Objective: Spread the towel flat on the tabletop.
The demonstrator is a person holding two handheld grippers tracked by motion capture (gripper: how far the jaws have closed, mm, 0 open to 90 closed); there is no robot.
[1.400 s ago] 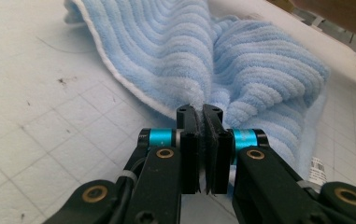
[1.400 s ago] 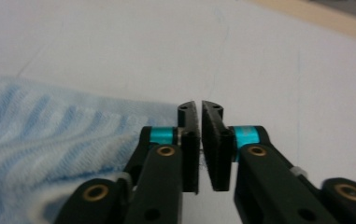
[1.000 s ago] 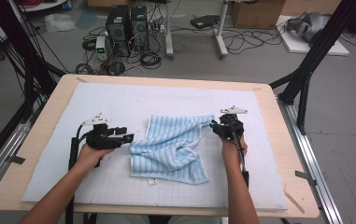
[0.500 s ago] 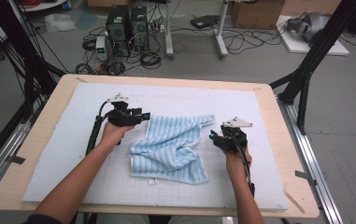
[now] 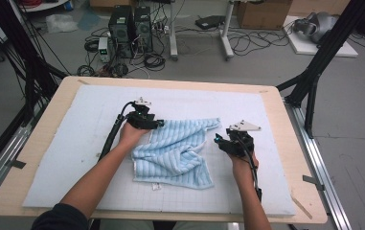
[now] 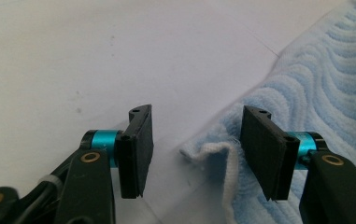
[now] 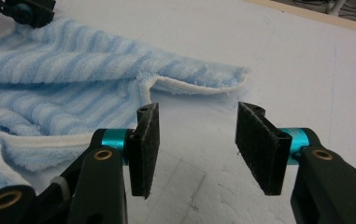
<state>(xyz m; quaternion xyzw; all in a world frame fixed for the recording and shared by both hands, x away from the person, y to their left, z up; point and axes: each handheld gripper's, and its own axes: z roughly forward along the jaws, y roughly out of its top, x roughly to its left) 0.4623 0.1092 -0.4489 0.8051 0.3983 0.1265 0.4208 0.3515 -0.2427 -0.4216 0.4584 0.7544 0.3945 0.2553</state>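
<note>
High view shows the wooden table (image 5: 285, 110) first, with a pale foam mat (image 5: 74, 158) covering most of its top; a faint grid of lines is printed on the mat near the front edge. On the floor beyond the table stand two dark computer towers (image 5: 131, 26) amid loose cables, and a cardboard box (image 5: 261, 12) sits farther right. No lettering on any of these can be read.

A crumpled, blue-and-white striped towel (image 5: 177, 153) lies at the middle of the mat, between the two hands. A small white tag (image 5: 156, 187) pokes out at its front edge; whatever is printed on it is too small to make out.

At the towel's far left corner sits the left gripper (image 5: 158, 125). In the left gripper view its jaws stand apart, and the towel's white-hemmed corner (image 6: 213, 156) lies between them, nearer the right-hand pad, with neither pad clearly pressing on it. They have just been closing a little.

Just off the towel's right edge sits the right gripper (image 5: 217, 140), a grey three-cornered plate on top. In the right gripper view its jaws stand apart over bare mat, with nothing between them, and the towel's near edge (image 7: 199, 88) lies just beyond the pads.
</note>
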